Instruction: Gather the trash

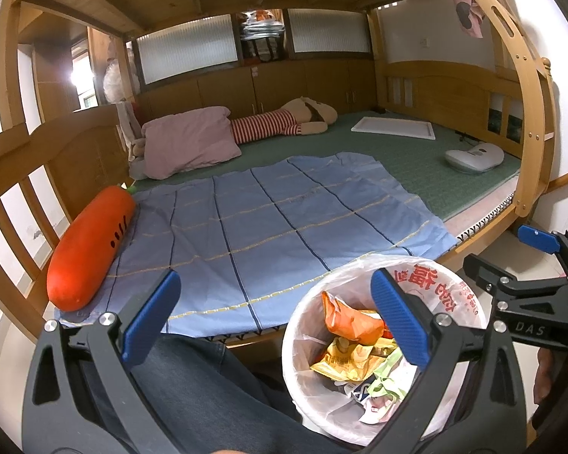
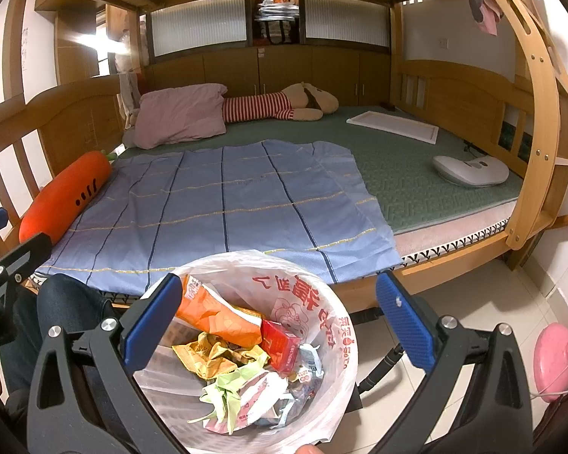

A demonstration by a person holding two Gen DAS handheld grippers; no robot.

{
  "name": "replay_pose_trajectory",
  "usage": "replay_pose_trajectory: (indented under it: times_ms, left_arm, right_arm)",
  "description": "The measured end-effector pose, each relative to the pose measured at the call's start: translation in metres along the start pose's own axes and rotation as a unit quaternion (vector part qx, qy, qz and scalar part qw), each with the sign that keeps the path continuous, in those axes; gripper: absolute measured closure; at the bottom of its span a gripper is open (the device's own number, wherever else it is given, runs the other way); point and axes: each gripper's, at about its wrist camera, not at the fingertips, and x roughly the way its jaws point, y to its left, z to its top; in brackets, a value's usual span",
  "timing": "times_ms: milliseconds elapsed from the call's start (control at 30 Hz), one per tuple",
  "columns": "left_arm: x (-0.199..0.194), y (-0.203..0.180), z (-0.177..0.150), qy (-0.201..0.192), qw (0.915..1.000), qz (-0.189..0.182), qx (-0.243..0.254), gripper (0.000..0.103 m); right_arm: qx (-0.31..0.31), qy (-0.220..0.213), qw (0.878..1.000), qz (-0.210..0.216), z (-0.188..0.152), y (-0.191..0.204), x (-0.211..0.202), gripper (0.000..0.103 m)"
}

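The trash bin (image 2: 333, 344), lined with a white plastic bag, stands on the floor just in front of the bed (image 2: 416, 174). It holds wrappers: an orange packet (image 2: 223, 319), a yellow one (image 2: 204, 353), a red carton (image 2: 280, 340) and crumpled paper (image 2: 242, 397).

The right gripper (image 2: 278, 323) hangs over the bin, its jaws wide and holding nothing. The left gripper (image 1: 274, 316) is also wide and empty, beside the bin, over a knee in jeans (image 1: 193, 382).

Only the right view shows the tiled floor (image 2: 469, 302) and a pink object (image 2: 553, 359) to the right of the bin. The blue sheet (image 2: 216, 204) behind the bin lies bare up to the bed edge, with a carrot pillow (image 2: 62, 193) at its left.
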Motion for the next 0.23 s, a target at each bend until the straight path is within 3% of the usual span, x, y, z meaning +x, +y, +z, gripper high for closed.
replay_pose_trajectory:
  times_ms: [233]
  left_arm:
    - [0.02, 0.006, 0.006, 0.011, 0.9999, -0.007, 0.001, 0.003]
  right_arm:
    - [0.003, -0.005, 1.0, 0.005, 0.002, -0.001, -0.003, 0.003]
